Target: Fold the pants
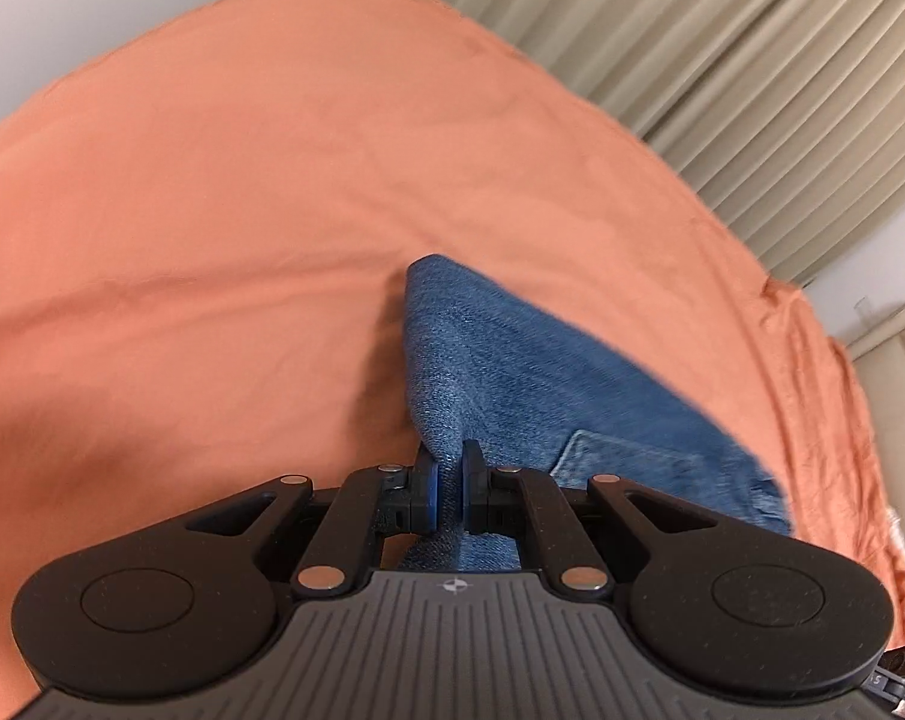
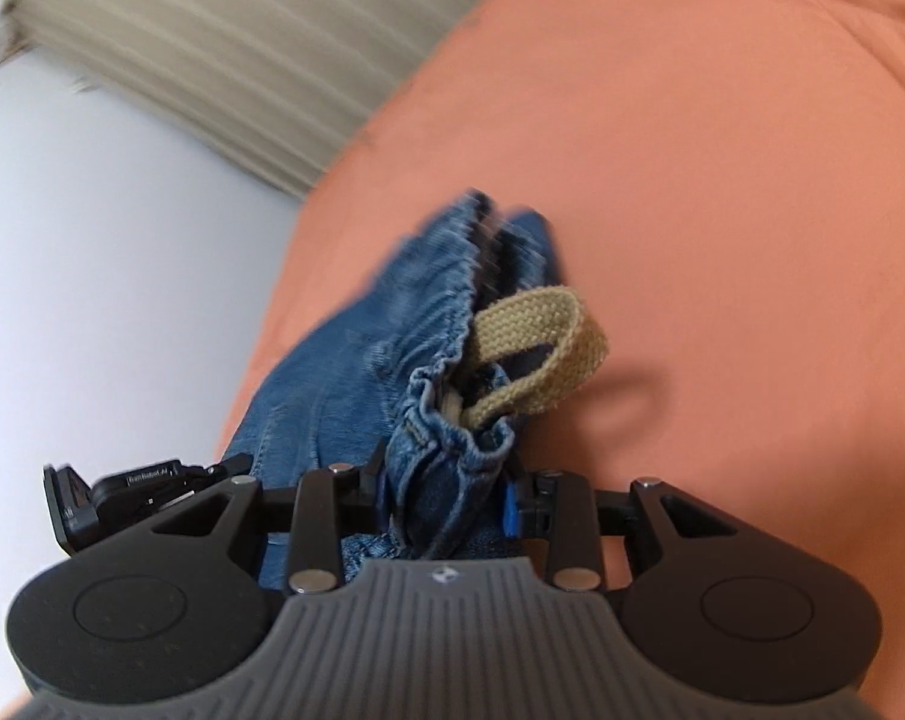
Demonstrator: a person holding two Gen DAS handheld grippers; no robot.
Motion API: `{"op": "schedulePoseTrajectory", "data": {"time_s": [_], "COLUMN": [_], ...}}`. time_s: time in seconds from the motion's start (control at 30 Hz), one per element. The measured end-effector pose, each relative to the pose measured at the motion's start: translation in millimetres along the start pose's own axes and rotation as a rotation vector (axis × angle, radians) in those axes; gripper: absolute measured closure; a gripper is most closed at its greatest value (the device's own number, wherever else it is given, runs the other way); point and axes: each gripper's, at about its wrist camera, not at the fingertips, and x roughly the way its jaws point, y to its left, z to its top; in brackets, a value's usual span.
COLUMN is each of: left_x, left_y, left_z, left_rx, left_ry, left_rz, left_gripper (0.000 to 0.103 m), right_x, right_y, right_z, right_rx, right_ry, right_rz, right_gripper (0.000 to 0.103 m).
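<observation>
- The left gripper (image 1: pixel 449 483) is clamped on a thin fold of the denim pants (image 1: pixel 512 372); from there the cloth runs forward and off to the right over the bed.
- The right gripper (image 2: pixel 446 495) pinches the bunched elastic waistband (image 2: pixel 428 324), with a tan webbing loop (image 2: pixel 548 342) sticking out just ahead.
- Beyond both, the orange bedsheet (image 1: pixel 212 210) lies open, so the pants hang between two equally near hands, ready to be laid down.

Jeans (image 1: pixel 512 372): mid-blue faded denim. Belt strap (image 2: pixel 548 336) at the waistband: khaki woven webbing. Bedsheet (image 1: pixel 242 210): plain orange. Curtain (image 1: pixel 722 60): beige, vertically pleated. Both claws: black with blue pads (image 1: pixel 431 489).
</observation>
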Motion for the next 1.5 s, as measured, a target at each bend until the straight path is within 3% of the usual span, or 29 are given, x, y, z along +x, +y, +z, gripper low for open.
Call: {"op": "schedulePoseTrajectory", "data": {"time_s": [0.2, 0.33, 0.43, 0.67, 0.77, 0.87, 0.93, 1.0, 1.1, 1.33, 1.5], "left_x": [22.7, 19.2, 1.8, -50.8, -77.8, -95.3, -101.6, -102.1, -96.3, -79.4, -70.5], "left_y": [-6.4, -9.7, -8.9, -36.9, -48.3, -57.8, -62.3, -65.1, -67.1, -50.9, -28.7], "left_z": [-6.8, -5.1, -6.8, -31.7, -47.2, -62.3, -73.3, -85.3, -101.4, -130.7, -127.5], "left_rx": [0.055, 0.013, -0.003, 0.126, 0.204, 0.265, 0.299, 0.340, 0.377, 0.421, 0.349], "left_ry": [0.037, 0.043, 0.024, -0.077, -0.123, -0.138, -0.130, -0.120, -0.093, -0.044, -0.011], "left_rz": [0.067, 0.096, 0.126, 0.225, 0.251, 0.231, 0.218, 0.216, 0.221, 0.267, 0.223], "left_gripper": [0.093, 0.076, 0.073, 0.073, 0.073, 0.073, 0.073, 0.073, 0.073, 0.073, 0.072], "right_x": [25.7, 29.0, 27.2, 1.5, -15.2, -33.8, -47.0, -55.7, -56.3, -25.5, 0.3], "right_y": [-24.2, -22.1, -14.5, 22.5, 41.4, 52.8, 61.6, 68.0, 78.5, 84.9, 68.6], "right_z": [-1.9, 5.7, -0.3, -8.4, -14.0, -21.5, -28.9, -35.8, -42.6, -53.1, -61.3], "right_rx": [0.063, 0.059, 0.048, -0.142, -0.229, -0.329, -0.410, -0.478, -0.561, -0.660, -0.674], "right_ry": [0.020, 0.030, 0.038, 0.027, -0.006, -0.068, -0.131, -0.186, -0.232, -0.159, -0.099], "right_rz": [-0.051, -0.071, -0.084, -0.184, -0.226, -0.296, -0.345, -0.352, -0.330, -0.388, -0.451], "right_gripper": [0.070, 0.070, 0.068, 0.047, 0.046, 0.047, 0.053, 0.066, 0.067, 0.073, 0.072]}}
